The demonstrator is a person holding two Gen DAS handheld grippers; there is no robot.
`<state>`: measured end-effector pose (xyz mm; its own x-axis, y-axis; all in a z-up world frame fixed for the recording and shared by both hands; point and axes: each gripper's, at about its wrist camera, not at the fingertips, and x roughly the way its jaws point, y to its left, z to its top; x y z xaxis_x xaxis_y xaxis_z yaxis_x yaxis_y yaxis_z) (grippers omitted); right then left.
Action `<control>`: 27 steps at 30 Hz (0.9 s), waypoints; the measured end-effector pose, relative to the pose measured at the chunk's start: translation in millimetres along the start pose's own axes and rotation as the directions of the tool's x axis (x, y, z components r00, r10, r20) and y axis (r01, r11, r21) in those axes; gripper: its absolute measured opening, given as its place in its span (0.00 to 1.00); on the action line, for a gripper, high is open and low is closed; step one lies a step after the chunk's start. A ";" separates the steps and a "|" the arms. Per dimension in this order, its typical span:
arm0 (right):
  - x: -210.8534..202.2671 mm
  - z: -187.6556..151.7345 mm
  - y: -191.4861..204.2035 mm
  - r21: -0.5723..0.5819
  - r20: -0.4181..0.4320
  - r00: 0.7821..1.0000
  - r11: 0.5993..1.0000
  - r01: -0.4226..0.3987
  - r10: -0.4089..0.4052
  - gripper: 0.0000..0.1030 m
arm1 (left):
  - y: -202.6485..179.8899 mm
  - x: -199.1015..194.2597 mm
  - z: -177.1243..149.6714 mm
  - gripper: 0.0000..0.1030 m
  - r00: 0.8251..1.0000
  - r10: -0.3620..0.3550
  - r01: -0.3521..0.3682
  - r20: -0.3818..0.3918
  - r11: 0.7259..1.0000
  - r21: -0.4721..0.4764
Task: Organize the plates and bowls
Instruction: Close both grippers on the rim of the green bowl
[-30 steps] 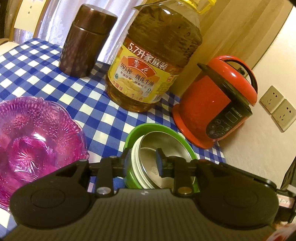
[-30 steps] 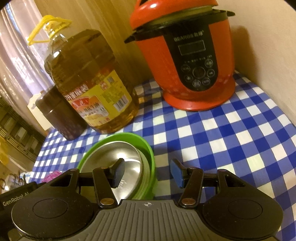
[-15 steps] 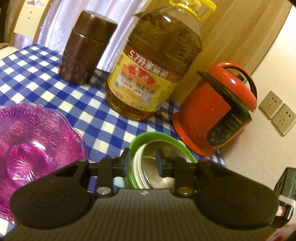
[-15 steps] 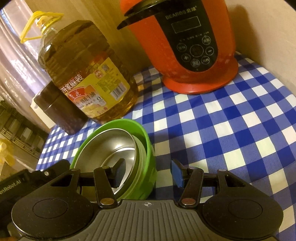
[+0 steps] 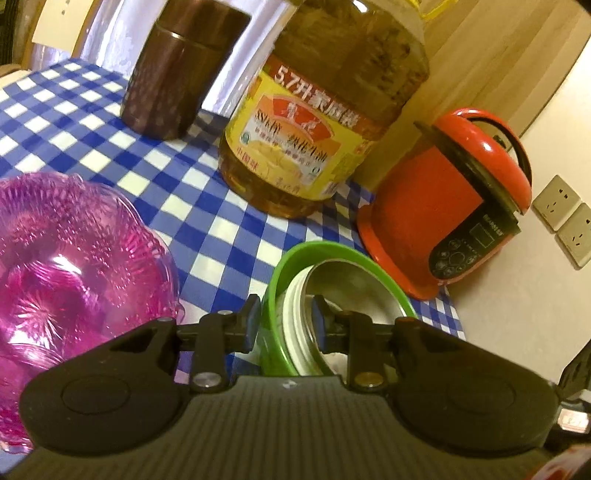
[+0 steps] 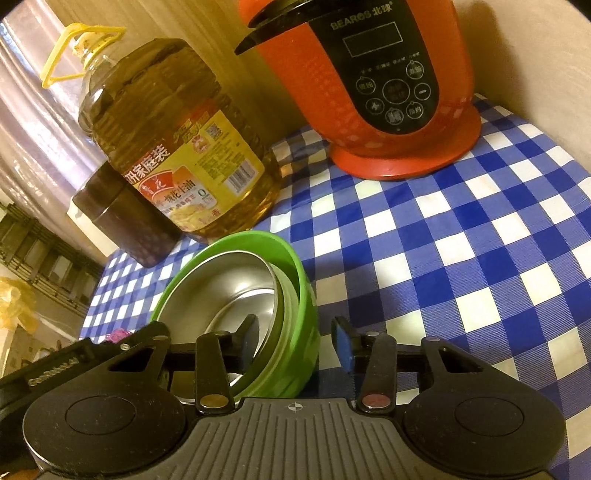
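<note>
Blue-and-white checked tablecloth covers the table, with a pale curtain and wood panelling behind it and a cream wall with sockets off to one side. Furthest left in the left wrist view sits a pink glass bowl with a scalloped, patterned rim. Behind it stands a dark brown canister, and just beside that a big oil bottle with a yellow label. Next comes the green bowl, with a steel bowl nested inside it and a white ribbed rim showing between the two. The left gripper straddles the near-left wall of this stack, one finger outside the green wall and the other inside the steel one, closed onto the walls between them. A red rice cooker stands at the far right by the wall. In the right wrist view, the right gripper sits over the opposite rim of the same stack, its left finger inside the steel bowl and its right finger outside, with a clear gap to the green wall, so it is parted and not gripping.
</note>
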<state>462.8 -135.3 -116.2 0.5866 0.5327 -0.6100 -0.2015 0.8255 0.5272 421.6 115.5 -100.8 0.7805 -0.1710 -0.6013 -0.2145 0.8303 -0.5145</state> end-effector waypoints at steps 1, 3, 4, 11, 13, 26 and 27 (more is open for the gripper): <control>0.9 0.1 -0.3 0.004 -0.002 1.000 1.000 -0.004 0.004 0.42 | 0.5 1.5 -0.9 0.25 1.000 -0.001 0.001 -0.002 1.000 0.001; 2.4 0.0 -1.5 0.013 -0.004 1.000 1.000 -0.012 0.012 0.42 | 1.4 4.7 -1.5 0.25 1.000 -0.003 0.003 -0.010 1.000 0.000; 3.5 0.0 -1.8 0.014 -0.005 1.000 1.000 -0.011 0.011 0.42 | 2.2 6.3 -1.5 0.25 1.000 -0.004 0.004 -0.015 1.000 -0.004; 10.0 0.4 -7.2 0.037 0.009 1.000 0.999 -0.024 0.024 0.42 | 1.8 13.4 -2.8 0.28 0.999 -0.002 0.002 -0.033 1.000 0.003; 12.4 0.5 -7.5 0.038 0.007 1.000 0.999 -0.029 0.029 0.42 | 1.5 14.7 -3.1 0.28 0.999 0.000 0.000 -0.033 1.000 0.006; 23.5 -3.1 -5.8 0.021 -0.008 0.999 0.999 -0.033 0.033 0.34 | -11.4 18.8 -9.5 0.30 0.999 0.048 -0.046 -0.021 0.995 0.088; 23.0 -2.9 -5.0 0.018 -0.009 1.000 0.999 -0.030 0.030 0.34 | -11.8 18.4 -9.7 0.30 0.998 0.051 -0.049 -0.025 0.995 0.086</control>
<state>475.0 -126.6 -134.6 0.5736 0.5586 -0.5991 -0.2048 0.8060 0.5554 432.8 97.5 -111.8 0.7539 -0.1414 -0.6416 -0.2007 0.8803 -0.4299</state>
